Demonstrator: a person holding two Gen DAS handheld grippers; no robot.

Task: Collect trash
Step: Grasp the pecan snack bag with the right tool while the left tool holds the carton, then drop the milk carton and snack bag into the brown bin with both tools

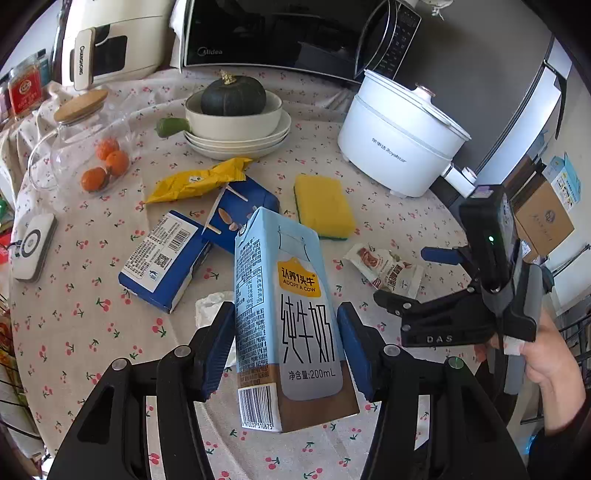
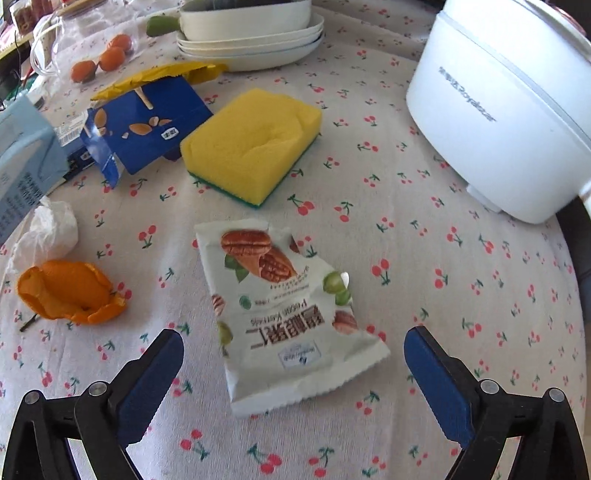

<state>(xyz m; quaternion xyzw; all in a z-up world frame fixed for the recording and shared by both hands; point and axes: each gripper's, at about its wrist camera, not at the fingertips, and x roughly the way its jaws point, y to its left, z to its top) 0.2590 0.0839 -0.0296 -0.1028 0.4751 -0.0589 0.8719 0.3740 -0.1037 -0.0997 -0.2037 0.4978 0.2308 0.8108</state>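
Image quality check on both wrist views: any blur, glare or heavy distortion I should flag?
Left wrist view: sharp, print on the milk carton readable; strong fisheye bending with dark corners; daylight glare on the microwave door. Right wrist view: softer, the pecan wrapper text slightly smeared, edges blurrier; white cooking pot nearly washed out; the yellow sponge casts only a soft shadow.

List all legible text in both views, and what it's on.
"ADOPT A COW", "200mL": milk carton
"Midea": microwave
"Royalstar": white cooker
"CHANGHONG": cream appliance
"DAS": right gripper
"Pecan Kernels": snack packet, upside down
Barcode digits, blue box print: too small.
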